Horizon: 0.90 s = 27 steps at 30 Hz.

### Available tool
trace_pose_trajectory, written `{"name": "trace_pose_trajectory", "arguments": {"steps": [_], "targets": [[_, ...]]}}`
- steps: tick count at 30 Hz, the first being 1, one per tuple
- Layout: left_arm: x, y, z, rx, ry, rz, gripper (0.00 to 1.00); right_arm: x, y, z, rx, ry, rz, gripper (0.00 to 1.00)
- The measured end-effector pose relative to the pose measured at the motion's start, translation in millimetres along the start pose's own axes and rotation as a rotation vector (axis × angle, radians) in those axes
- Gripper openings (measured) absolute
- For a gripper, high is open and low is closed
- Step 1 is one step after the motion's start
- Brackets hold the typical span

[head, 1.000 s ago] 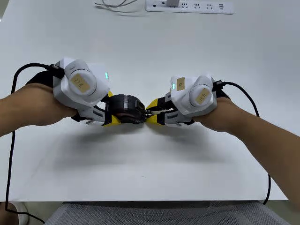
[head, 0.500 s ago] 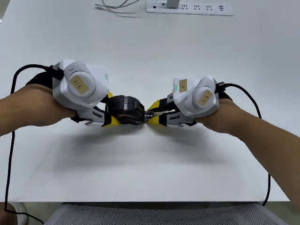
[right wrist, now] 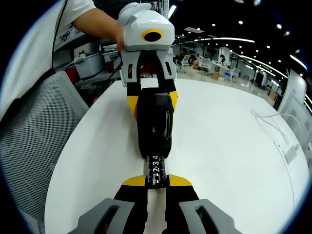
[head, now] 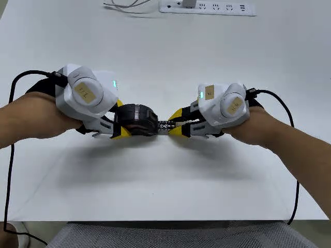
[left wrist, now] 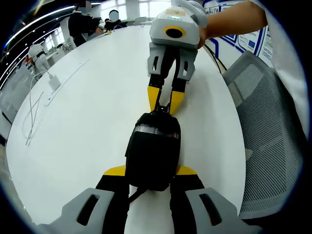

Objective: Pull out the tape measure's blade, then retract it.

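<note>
Judging by the short stretch of blade (right wrist: 155,169) on show, with only its first few numerals out, the pull has barely begun. The tape measure (head: 137,120) is low over the middle of the table (head: 165,175); I cannot tell whether it rests on it. The left gripper (head: 123,120) is clamped across the black case from its near and far sides. The right gripper (head: 175,124), just right of the case, is drawn narrow and pinches the blade's end.

The likeliest failure is the blade slipping from the right jaws. It is thin, smooth metal caught close to its tip, and the spring's pull probably grows as more comes out. A slip would let it snap back into the case.

The second risk is on the left. The case is rounded and held only across its sides, so a harder pull could twist it in the jaws or drag it out to the right.

A pull off the blade's own line, drifting near, far or upward, could kink the blade or scrape it at the case's mouth.

For the retract, opening the right jaws all at once would let the blade whip home and slam. Walking it back to the left under grip looks safer.
</note>
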<state>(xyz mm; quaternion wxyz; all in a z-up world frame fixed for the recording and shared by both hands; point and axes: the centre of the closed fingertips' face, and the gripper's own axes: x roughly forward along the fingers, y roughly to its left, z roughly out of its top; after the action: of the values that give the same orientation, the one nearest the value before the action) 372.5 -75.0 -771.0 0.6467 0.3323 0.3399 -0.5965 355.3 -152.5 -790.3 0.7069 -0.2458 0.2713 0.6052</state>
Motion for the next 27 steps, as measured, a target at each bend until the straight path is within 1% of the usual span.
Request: {"name": "trace_pose_trajectory", "arguments": {"steps": [7, 27], "targets": [[0.3, 0.0, 0.2, 0.002, 0.0, -0.001, 0.27, -7.9, 0.7, -5.7, 0.005, 0.015, -0.006, 0.09], [-0.3, -0.7, 0.2, 0.001, 0.001, 0.0, 0.27, -23.5, 0.1, -18.1, 0.011, 0.043, -0.019, 0.09]]}}
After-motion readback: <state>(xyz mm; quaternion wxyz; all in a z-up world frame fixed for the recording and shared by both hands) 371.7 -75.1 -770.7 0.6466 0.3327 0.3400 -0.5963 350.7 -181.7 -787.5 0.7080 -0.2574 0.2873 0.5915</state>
